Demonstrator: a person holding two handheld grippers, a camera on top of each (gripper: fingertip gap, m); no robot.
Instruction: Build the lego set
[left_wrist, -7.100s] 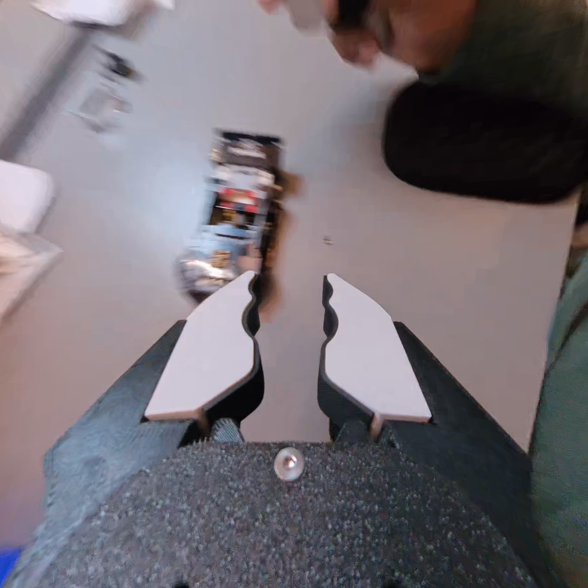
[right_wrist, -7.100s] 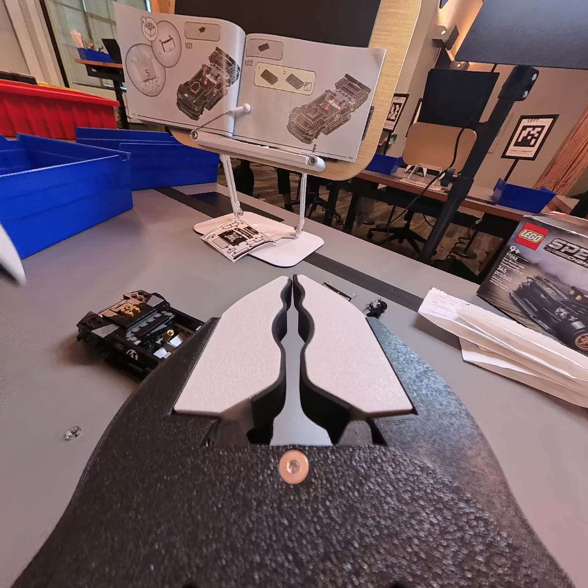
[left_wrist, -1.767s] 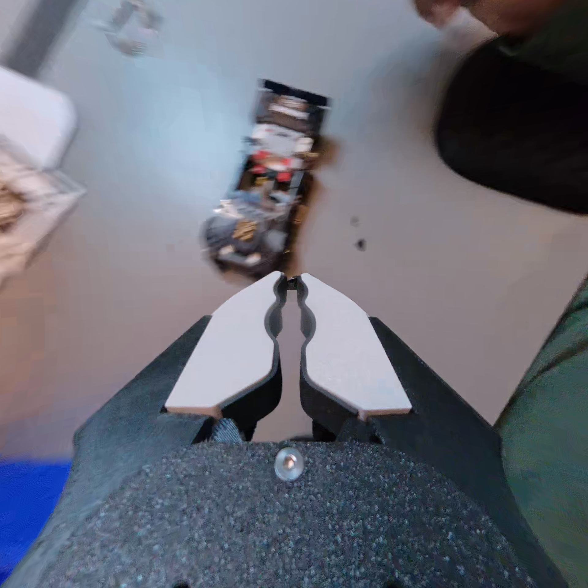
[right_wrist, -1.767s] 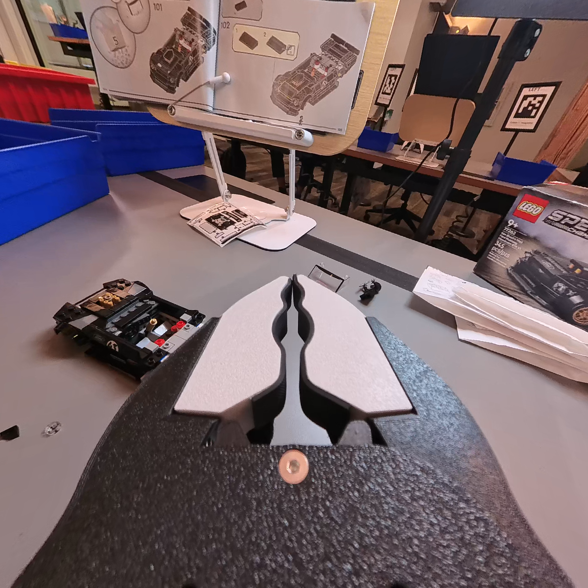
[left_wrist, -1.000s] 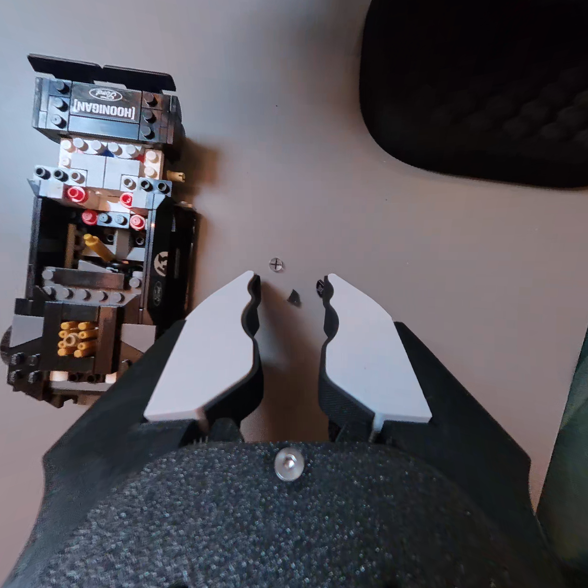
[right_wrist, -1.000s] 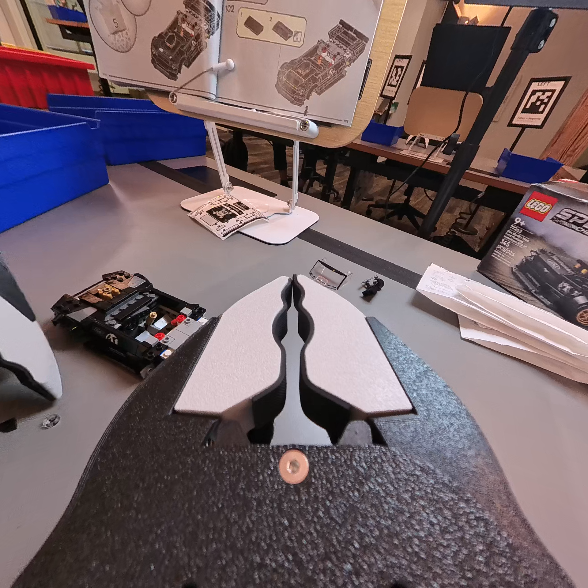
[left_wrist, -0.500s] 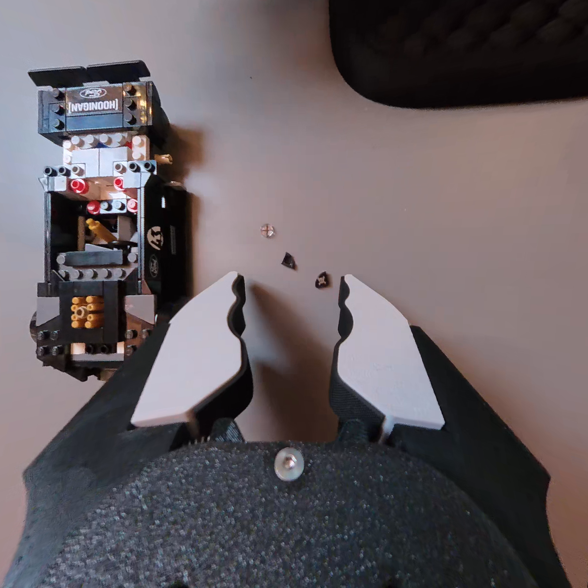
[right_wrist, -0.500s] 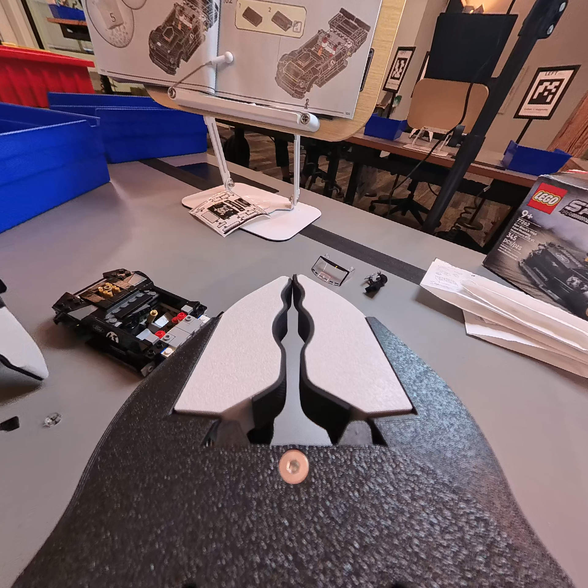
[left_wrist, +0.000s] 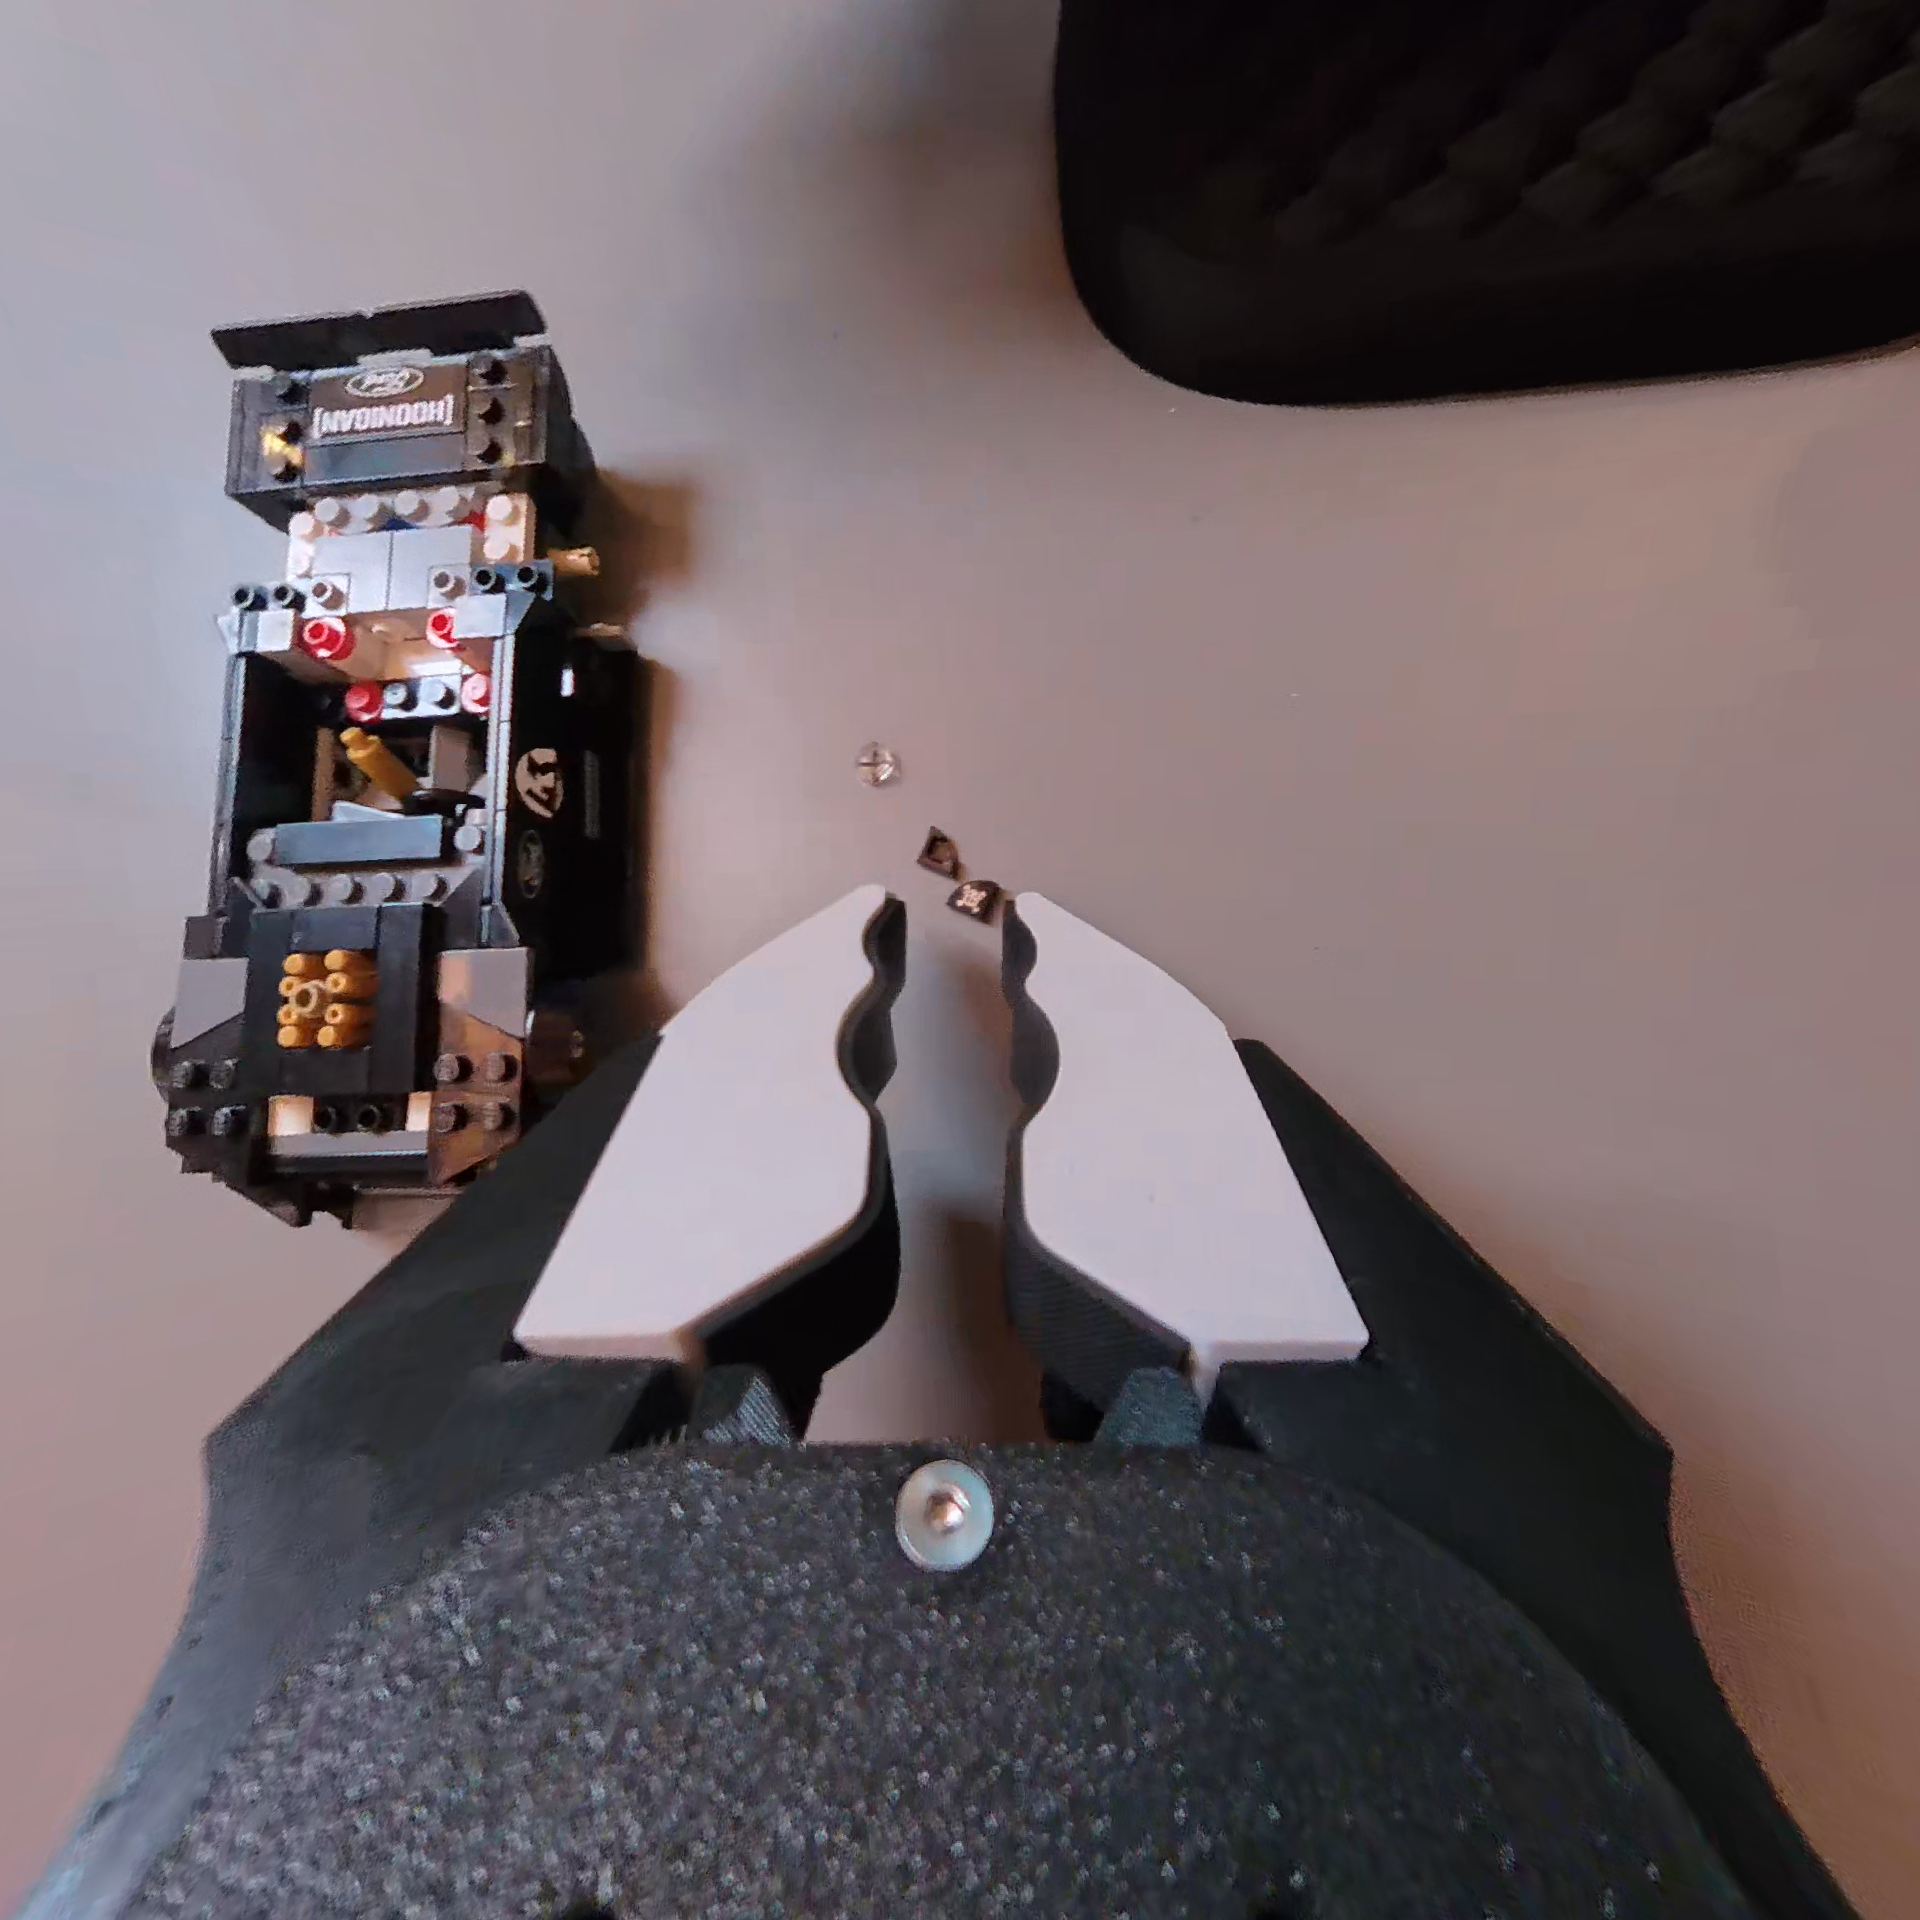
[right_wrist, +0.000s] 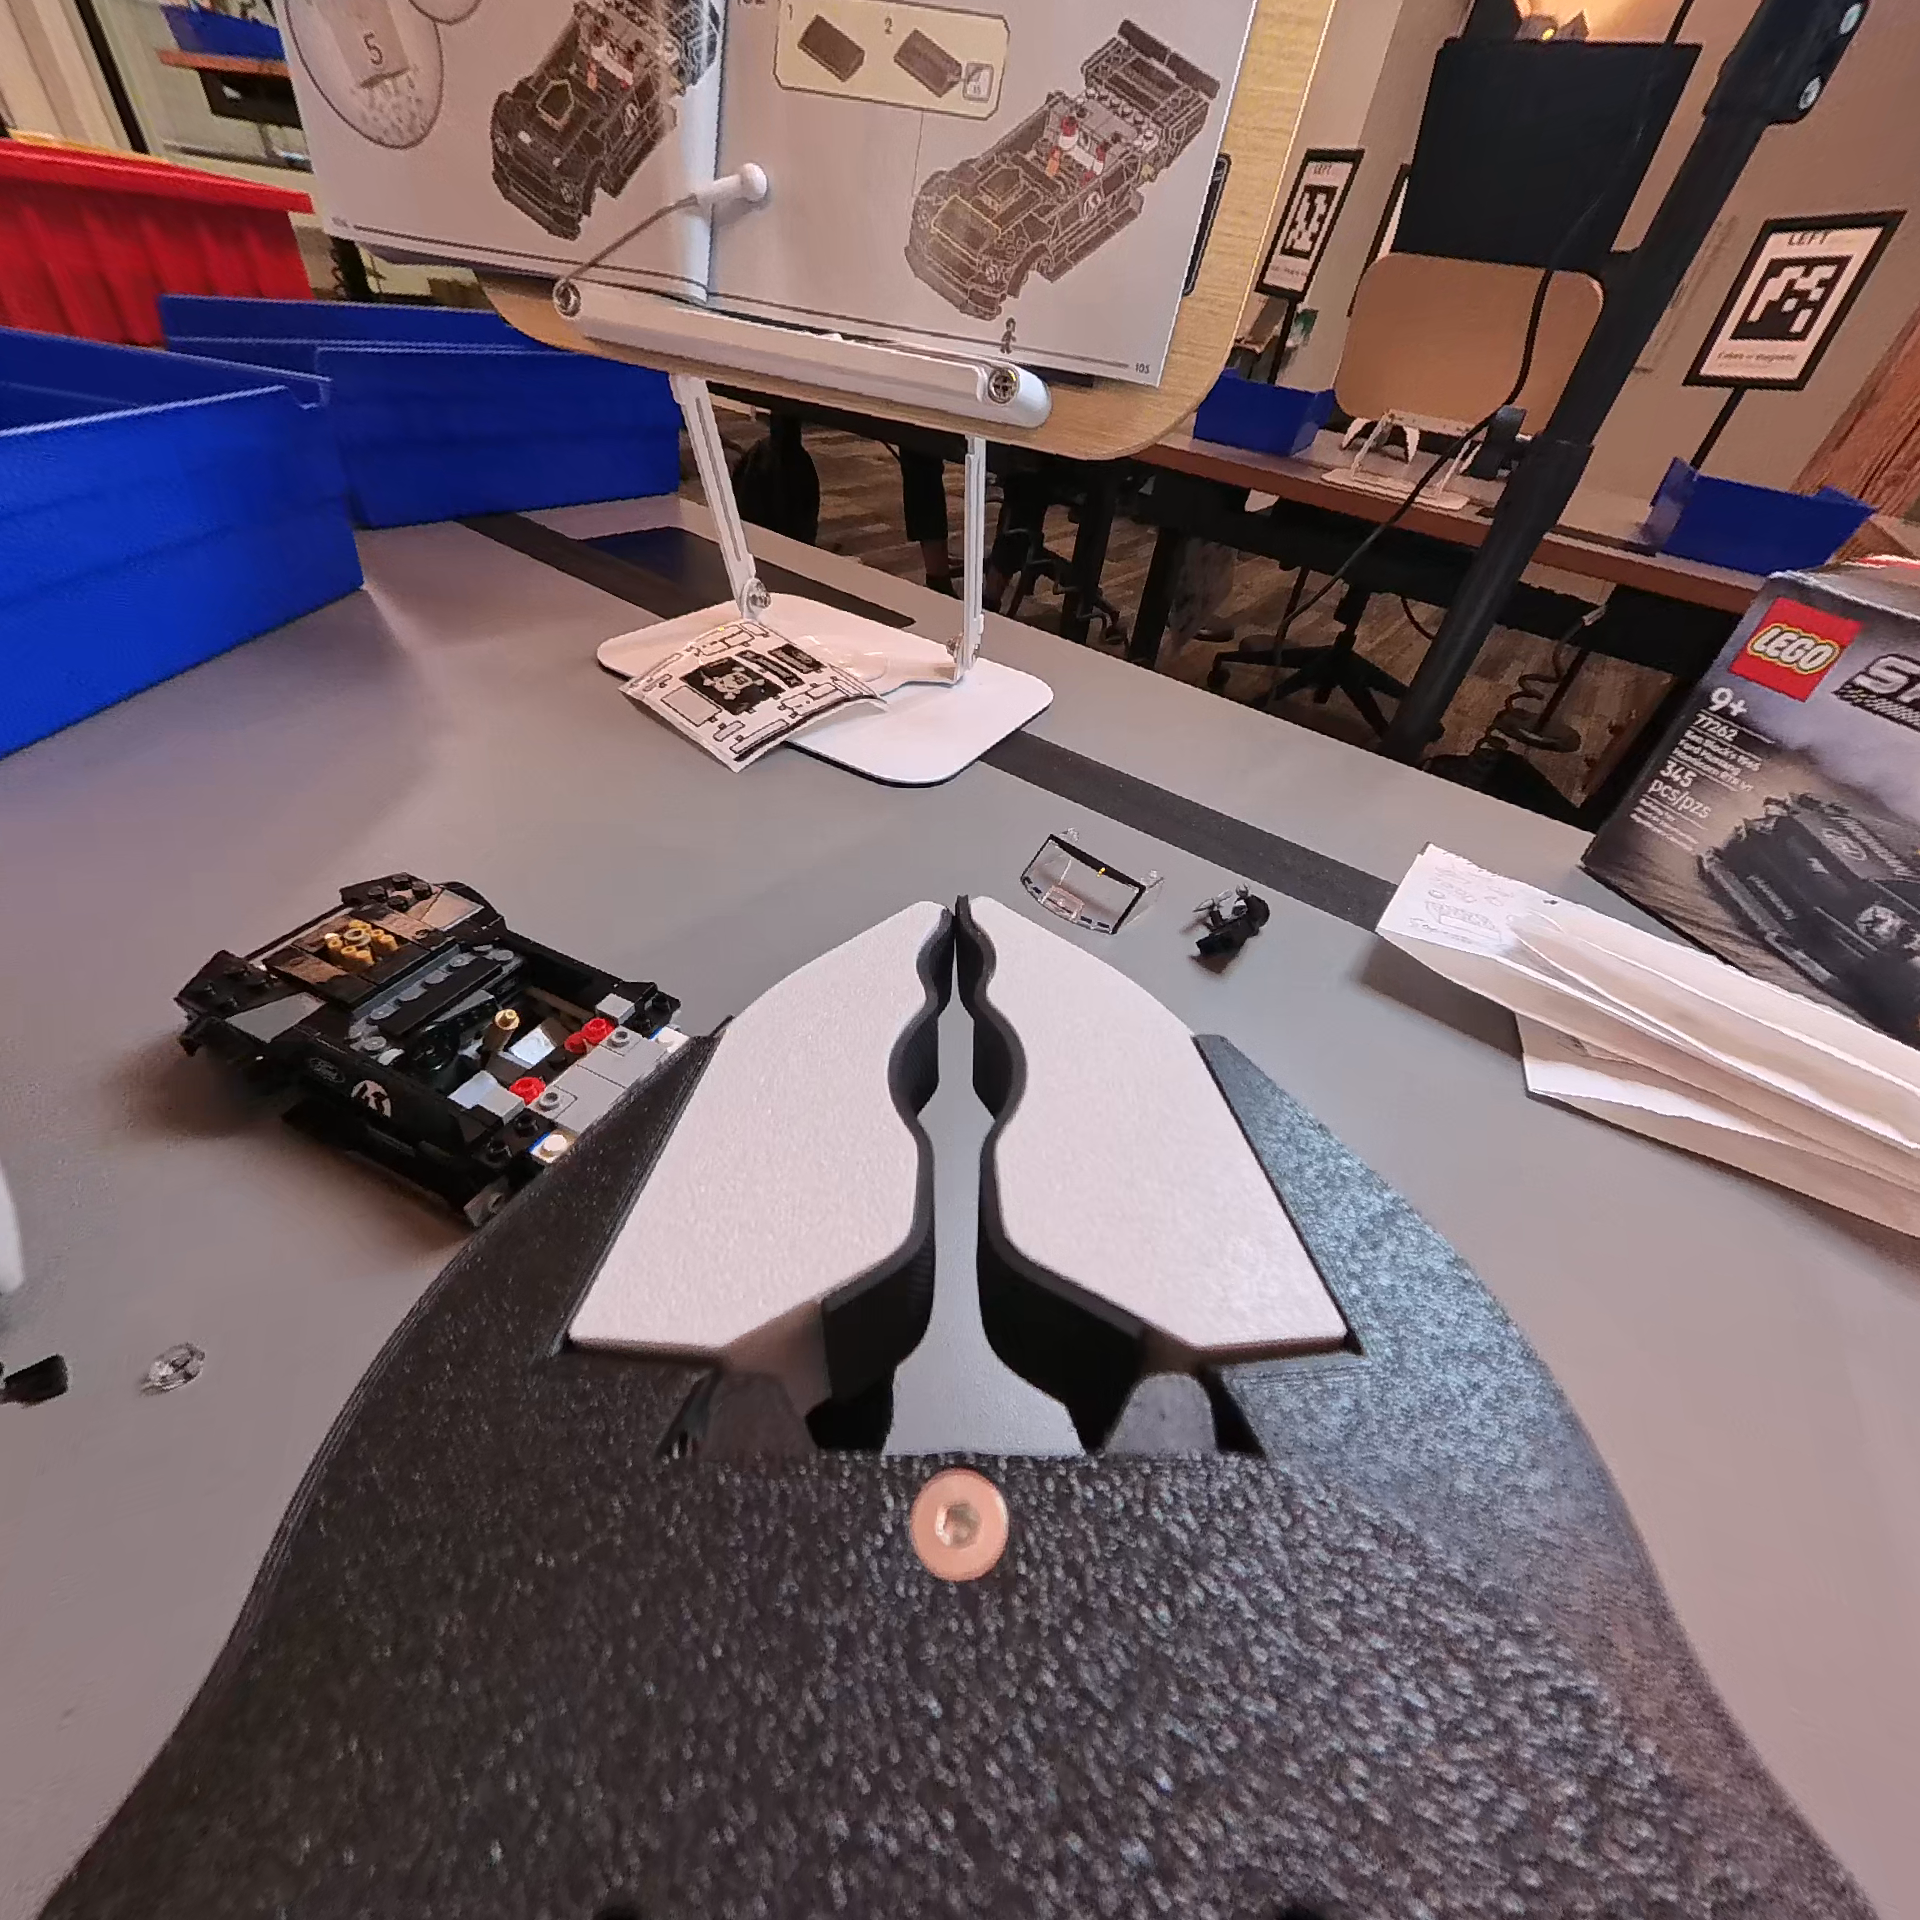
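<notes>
Overhead, left wrist view: left tongs (left_wrist: 951, 909) point down at the grey surface (left_wrist: 1351, 727), jaws apart with a narrow gap, nothing held. Two small black pieces lie at the tips: one (left_wrist: 977, 899) between the fingertips, just beside the right-hand fingertip; the other (left_wrist: 940, 849) just past it at 11 o'clock. A small clear round stud (left_wrist: 879, 764) sits a little farther out at 11 o'clock, apart from both. Part-built black lego car (left_wrist: 384, 769) lies at 10 o'clock from the tips, near the left-hand finger, long axis running away from the camera, engine block with gold studs nearest, red studs mid-body. Black padded object (left_wrist: 1507, 187) at 1 o'clock, well apart.

Right wrist view: right tongs (right_wrist: 956, 909) pressed together at the tips, empty, low over the surface. Car (right_wrist: 426, 1029) at 9 o'clock. Clear windscreen piece (right_wrist: 1086, 888) just past the tips at 1 o'clock; small black piece (right_wrist: 1231, 920) beside it. Instruction booklet (right_wrist: 748, 145) open on a white stand (right_wrist: 831, 707) at 12 o'clock, sticker sheet (right_wrist: 738, 686) on its base. Set box (right_wrist: 1808, 800) and folded white papers (right_wrist: 1683, 1039) at 2 o'clock. Blue bins (right_wrist: 156, 520) at 10 o'clock.
</notes>
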